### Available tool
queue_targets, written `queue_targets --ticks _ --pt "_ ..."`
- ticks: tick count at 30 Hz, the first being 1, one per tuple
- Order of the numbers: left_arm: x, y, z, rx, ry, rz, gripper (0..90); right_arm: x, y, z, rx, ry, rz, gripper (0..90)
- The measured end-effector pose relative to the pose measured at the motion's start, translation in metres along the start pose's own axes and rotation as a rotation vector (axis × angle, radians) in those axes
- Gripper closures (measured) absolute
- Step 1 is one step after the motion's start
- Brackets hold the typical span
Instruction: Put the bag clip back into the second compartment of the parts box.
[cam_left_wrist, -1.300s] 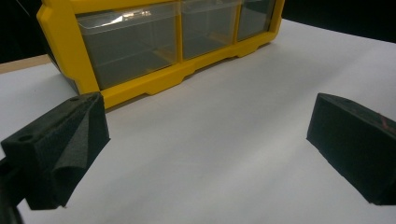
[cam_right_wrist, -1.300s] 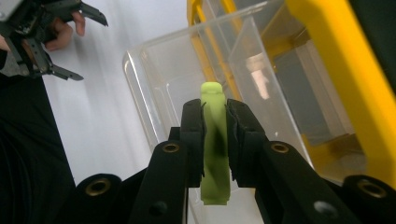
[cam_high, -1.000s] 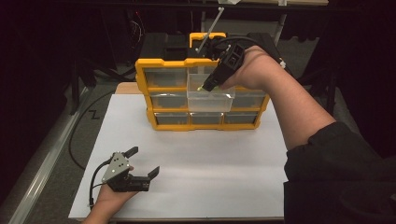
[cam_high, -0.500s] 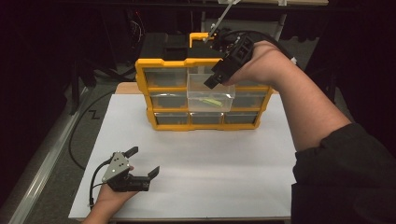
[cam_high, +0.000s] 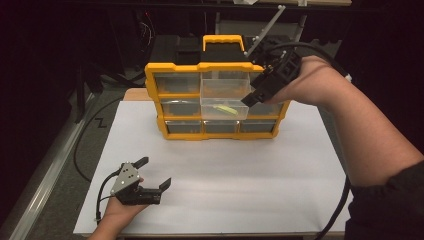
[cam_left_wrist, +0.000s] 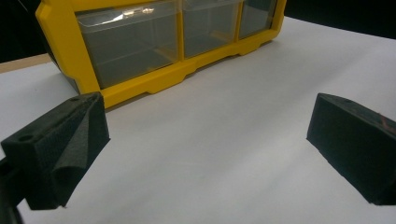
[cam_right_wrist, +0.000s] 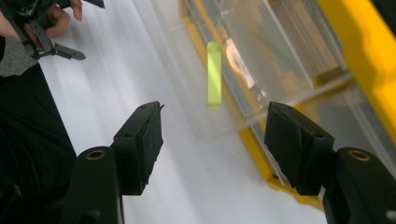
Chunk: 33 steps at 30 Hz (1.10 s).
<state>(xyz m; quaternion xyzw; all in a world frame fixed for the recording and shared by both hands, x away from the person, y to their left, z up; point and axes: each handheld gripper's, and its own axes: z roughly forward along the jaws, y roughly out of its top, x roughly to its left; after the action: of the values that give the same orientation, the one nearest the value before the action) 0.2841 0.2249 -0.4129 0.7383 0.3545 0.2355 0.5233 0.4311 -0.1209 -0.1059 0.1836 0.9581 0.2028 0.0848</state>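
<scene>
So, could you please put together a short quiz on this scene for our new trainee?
1. True or false: the right gripper is clamped on the small yellow-green strip.
2. Where does that strip lie?
A. on the white table sheet
B. in the pulled-out clear plastic drawer of the yellow drawer organiser
C. between the left gripper's fingers
3. Fill in: the left gripper is held over the white sheet with its fingers ____.

Key:
1. False. Its fingers have just been opening, with nothing between them.
2. B
3. open
</scene>
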Motion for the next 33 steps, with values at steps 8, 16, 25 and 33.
queue_targets --ticks 8,16,25,33 --pt "0.0 0.0 0.0 0.002 0.0 0.002 0.2 0.004 -0.029 -0.004 -0.006 -0.006 0.029 35.2" --pt "0.0 0.0 -0.001 0.002 0.001 0.002 0.3 0.006 -0.061 0.004 -0.002 -0.001 0.065 29.7" --pt "-0.001 0.0 0.0 -0.004 0.001 -0.002 0.2 0.012 -0.089 0.019 0.01 -0.001 0.095 21.6" --pt "0.0 0.0 -0.001 0.002 0.004 0.0 0.3 0.017 -0.129 0.081 0.067 0.031 0.134 11.7"
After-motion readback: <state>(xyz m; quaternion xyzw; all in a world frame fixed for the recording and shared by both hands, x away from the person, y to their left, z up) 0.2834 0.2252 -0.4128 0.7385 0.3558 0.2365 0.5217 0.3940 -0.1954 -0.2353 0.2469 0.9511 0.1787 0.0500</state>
